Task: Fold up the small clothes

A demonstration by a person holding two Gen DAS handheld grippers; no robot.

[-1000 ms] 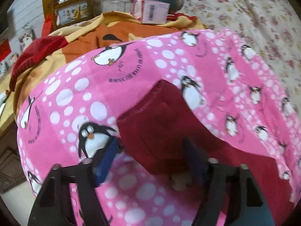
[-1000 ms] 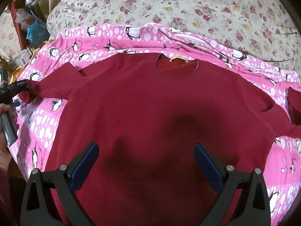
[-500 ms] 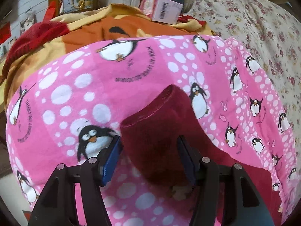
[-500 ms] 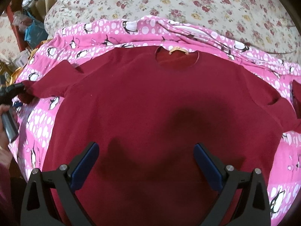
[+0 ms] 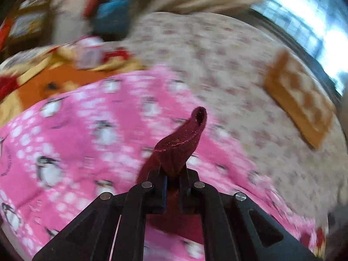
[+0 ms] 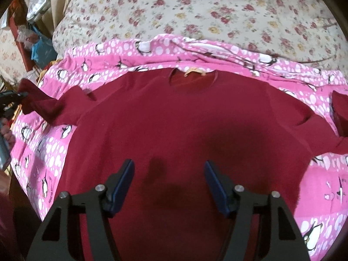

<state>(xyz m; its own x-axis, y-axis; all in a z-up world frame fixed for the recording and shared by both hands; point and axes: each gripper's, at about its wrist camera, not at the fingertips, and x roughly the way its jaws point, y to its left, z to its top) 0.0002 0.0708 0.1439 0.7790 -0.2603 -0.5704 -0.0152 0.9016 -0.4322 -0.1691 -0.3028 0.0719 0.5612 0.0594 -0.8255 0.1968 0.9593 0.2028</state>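
Two grippers are in my feeds, and they stand very differently. On the left wrist camera, my left gripper (image 5: 173,181) is clenched on the cuff of the left sleeve (image 5: 181,145) of the dark red sweater (image 6: 184,126); its jaws have just been closing, and the cloth is pinched between them, with the cuff end curling up toward 12 o'clock and its opening showing at the tip. That view is badly blurred, so beyond the cuff I can only make out the pink penguin blanket (image 5: 87,134) filling the 9 o'clock side and the floral bedcover (image 5: 228,69) toward 1 o'clock, with a tan checked cushion (image 5: 300,100) lying on it at 2 o'clock.

On the right wrist camera, my right gripper (image 6: 168,174) hangs over the lower body of the sweater with its jaws apart. They have just been closing, but nothing is between them and the pads press on nothing.

From that view the sweater lies flat, front up, on the pink blanket, its neckline (image 6: 192,79) at 12 o'clock with a yellowish label showing inside. At 9 o'clock the left sleeve is raised off the blanket, with the left gripper's black tip at its end and a hand (image 6: 6,130) just below it at the frame edge. At 3 o'clock the right sleeve (image 6: 341,113) is bent back on itself. The blanket's far edge is rumpled against the floral bedcover beyond.
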